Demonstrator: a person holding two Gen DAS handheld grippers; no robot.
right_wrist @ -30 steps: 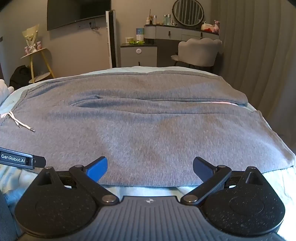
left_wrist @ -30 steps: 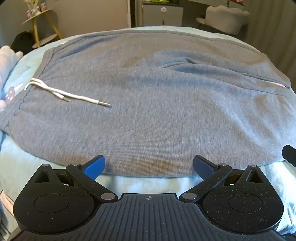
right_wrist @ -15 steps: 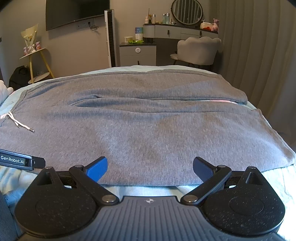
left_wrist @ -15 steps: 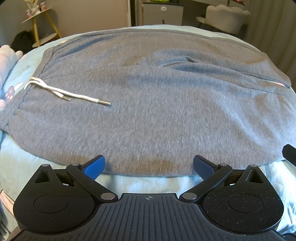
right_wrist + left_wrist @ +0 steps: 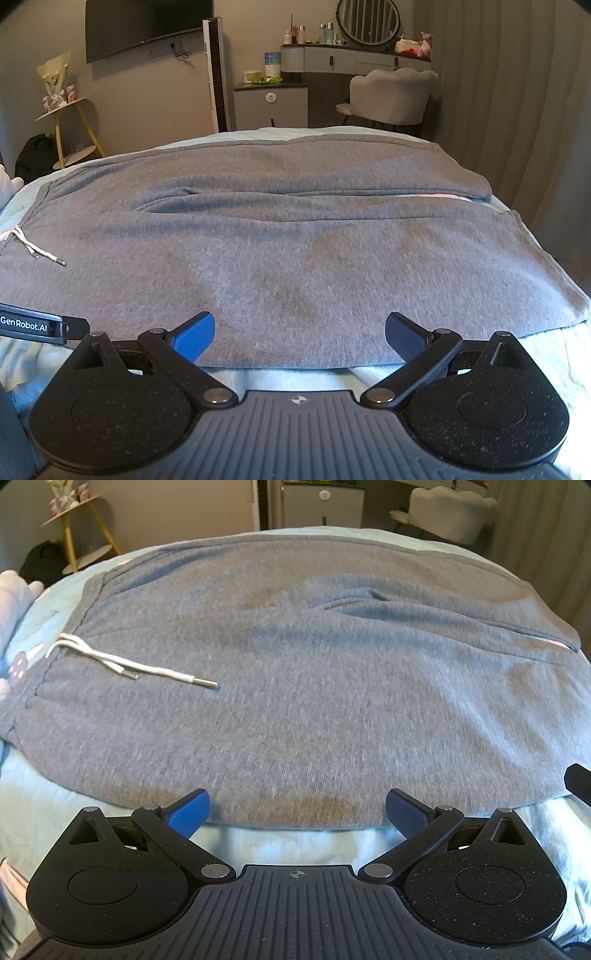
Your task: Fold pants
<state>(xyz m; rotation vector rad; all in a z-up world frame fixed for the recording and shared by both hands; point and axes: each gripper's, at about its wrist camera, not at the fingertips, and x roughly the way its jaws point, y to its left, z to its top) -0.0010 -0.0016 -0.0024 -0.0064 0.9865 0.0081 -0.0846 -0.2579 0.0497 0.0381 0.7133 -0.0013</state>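
Note:
Grey sweatpants (image 5: 303, 686) lie spread flat across a light blue bed (image 5: 92, 823), waistband to the left with a white drawstring (image 5: 122, 664) on top. The two legs run to the right, split by a fold. My left gripper (image 5: 297, 806) is open and empty at the near edge of the pants, toward the waist side. My right gripper (image 5: 299, 330) is open and empty at the same near edge, over the leg part of the pants (image 5: 295, 251). The drawstring (image 5: 33, 249) shows at the far left there.
The bed's light blue sheet (image 5: 554, 354) shows along the near edge. Beyond the bed stand a grey nightstand (image 5: 271, 105), a padded chair (image 5: 391, 96), a vanity with a round mirror (image 5: 367, 18) and a yellow side table (image 5: 70, 122). Curtains (image 5: 517, 92) hang at right.
Both grippers stay open at the near edge of the pants. The right wrist view has tilted up slightly, showing more of the room. The pants have not moved.

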